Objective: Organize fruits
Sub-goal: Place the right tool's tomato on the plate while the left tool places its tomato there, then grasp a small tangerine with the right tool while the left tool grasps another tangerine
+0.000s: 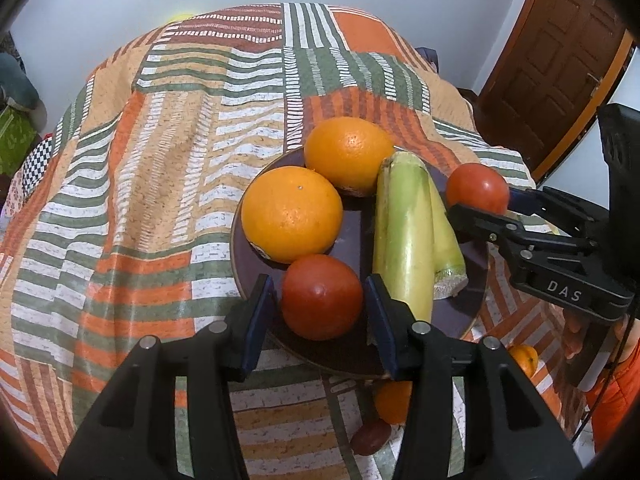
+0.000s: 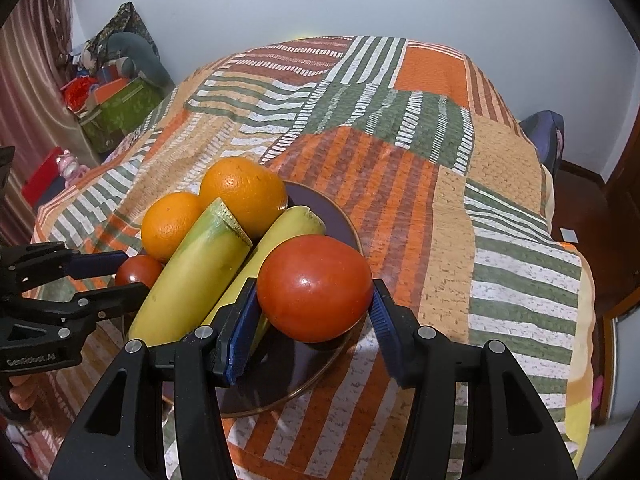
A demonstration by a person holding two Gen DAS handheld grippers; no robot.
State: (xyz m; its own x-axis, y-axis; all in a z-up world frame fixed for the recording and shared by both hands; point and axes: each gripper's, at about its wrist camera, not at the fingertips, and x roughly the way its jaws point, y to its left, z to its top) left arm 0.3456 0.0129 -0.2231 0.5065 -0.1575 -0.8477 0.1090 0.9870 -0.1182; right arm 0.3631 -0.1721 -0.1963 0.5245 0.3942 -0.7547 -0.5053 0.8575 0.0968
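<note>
Your left gripper (image 1: pixel 320 308) straddles the near tomato (image 1: pixel 322 297) on the dark plate (image 1: pixel 352 236). A narrow gap shows between the left pad and the fruit; the right pad sits at its edge, so you have the tomato bracketed, not clamped.

Your right gripper (image 2: pixel 314 312) brackets the second tomato (image 2: pixel 314 288) at the plate's opposite rim (image 2: pixel 344 216). The blue pads (image 2: pixel 240 332) stand close against both its sides; whether they press on it cannot be told.

Between the two tomatoes lie two green-yellow bananas (image 1: pixel 404 232), side by side and touching. Two oranges (image 1: pixel 292 214) sit touching each other at the plate's far side. The plate rests on a striped patchwork cloth (image 1: pixel 160 184). Small fruits (image 1: pixel 394 400) lie on the cloth just beside the plate's near rim.
</note>
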